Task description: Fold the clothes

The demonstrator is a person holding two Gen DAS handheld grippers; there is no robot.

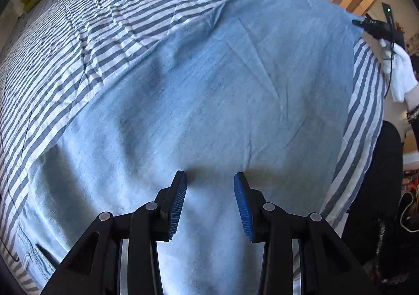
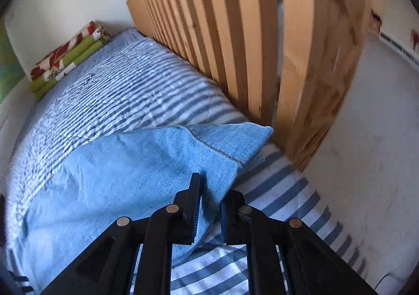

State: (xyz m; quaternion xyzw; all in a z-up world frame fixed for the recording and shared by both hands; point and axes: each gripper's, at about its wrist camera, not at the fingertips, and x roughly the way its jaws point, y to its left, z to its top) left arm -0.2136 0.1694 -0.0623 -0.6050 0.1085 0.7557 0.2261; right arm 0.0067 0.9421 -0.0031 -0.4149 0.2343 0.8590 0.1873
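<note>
Across the striped bedspread (image 1: 110, 33) lies the light blue denim garment (image 1: 222, 90), spread nearly flat, with what looks like a pocket at about eight o'clock in the left wrist view (probably jeans, though the whole outline does not show). From the right wrist view, its hemmed corner (image 2: 235, 138) points toward one o'clock, close to the wooden slatted bed frame (image 2: 235, 46). The right gripper (image 2: 209, 206) has its fingers narrow, with the denim edge between them; whether the pads actually pinch the cloth cannot be told from here. The left gripper (image 1: 210, 190) hovers low over the middle of the fabric at six o'clock, fingers partly apart and holding nothing. A white-gloved hand (image 1: 398, 72) shows at three o'clock there. By my reading the step in hand is taking hold of the edges for a first fold; next, both grippers need a firm pinch before lifting the cloth over. A folded floral blanket (image 2: 68, 56) sits at ten o'clock.
</note>
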